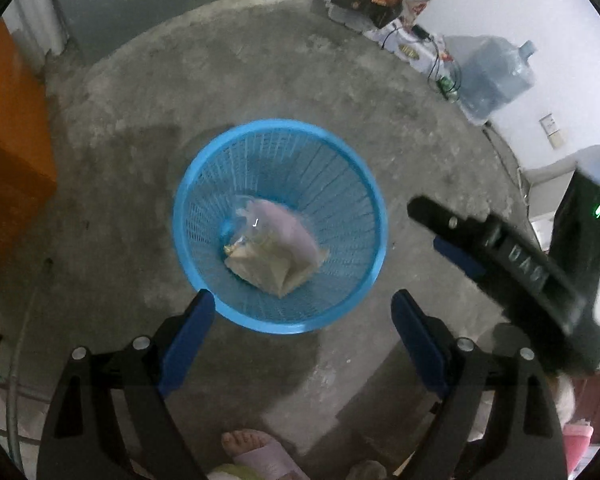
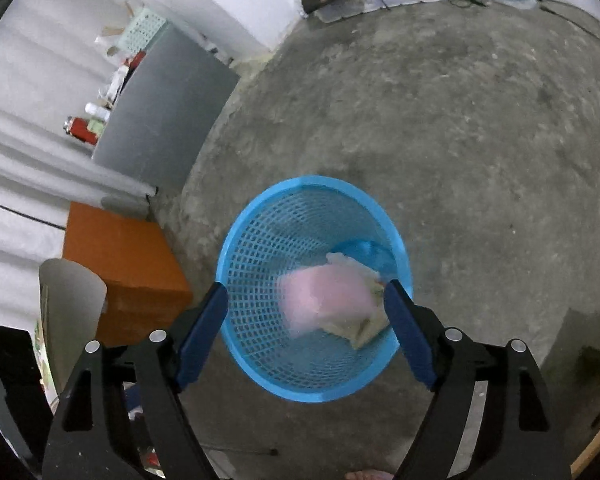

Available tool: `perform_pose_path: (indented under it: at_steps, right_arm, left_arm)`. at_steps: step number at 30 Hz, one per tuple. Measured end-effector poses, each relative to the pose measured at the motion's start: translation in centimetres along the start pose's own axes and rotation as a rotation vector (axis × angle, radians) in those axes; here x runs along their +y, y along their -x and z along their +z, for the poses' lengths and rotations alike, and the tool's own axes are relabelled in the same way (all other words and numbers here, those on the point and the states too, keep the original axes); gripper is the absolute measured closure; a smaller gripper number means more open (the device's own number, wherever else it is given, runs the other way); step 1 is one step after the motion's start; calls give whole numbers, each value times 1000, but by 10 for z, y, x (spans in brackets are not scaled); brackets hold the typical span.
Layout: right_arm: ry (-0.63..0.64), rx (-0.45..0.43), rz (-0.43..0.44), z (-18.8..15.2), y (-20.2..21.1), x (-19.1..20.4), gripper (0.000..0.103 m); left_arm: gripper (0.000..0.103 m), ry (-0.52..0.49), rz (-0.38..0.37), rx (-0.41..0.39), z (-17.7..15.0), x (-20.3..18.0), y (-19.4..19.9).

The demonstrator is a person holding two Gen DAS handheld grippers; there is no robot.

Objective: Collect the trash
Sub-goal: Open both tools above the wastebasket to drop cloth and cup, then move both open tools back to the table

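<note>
One concrete floor (image 2: 460,120) carries one blue basket (image 1: 204,184); inside lie one pink bag (image 2: 320,300) and one tan packet (image 1: 268,268), so that trash looks collected; no other loose litter shows nearby. Two grippers hover above: left gripper (image 1: 302,340) jaws wide, empty; right gripper (image 2: 306,332) jaws wide, empty.

Left claw (image 1: 302,340) agape, right claw (image 2: 306,334) agape, both angled downward
</note>
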State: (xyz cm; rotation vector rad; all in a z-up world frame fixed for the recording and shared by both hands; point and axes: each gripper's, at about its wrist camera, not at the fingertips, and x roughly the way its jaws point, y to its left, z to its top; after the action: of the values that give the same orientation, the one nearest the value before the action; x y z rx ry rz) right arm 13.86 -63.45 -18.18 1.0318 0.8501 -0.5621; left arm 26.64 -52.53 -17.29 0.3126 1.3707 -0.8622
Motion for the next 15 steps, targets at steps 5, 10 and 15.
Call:
perform_pose_path:
  at_steps: [5,10,15]
  right_arm:
    - [-1,-49,30,-6,26,-3,26]
    - [31,-132,78,-29,77,-1,26]
    - [109,-232,105,-68,137,13,24]
  left_arm:
    - [16,-22,-40,-64,0,-15,31]
    - [16,-73,-102,-147,-15,-24,76]
    - [16,-129,-162,-263,-53,-27,144]
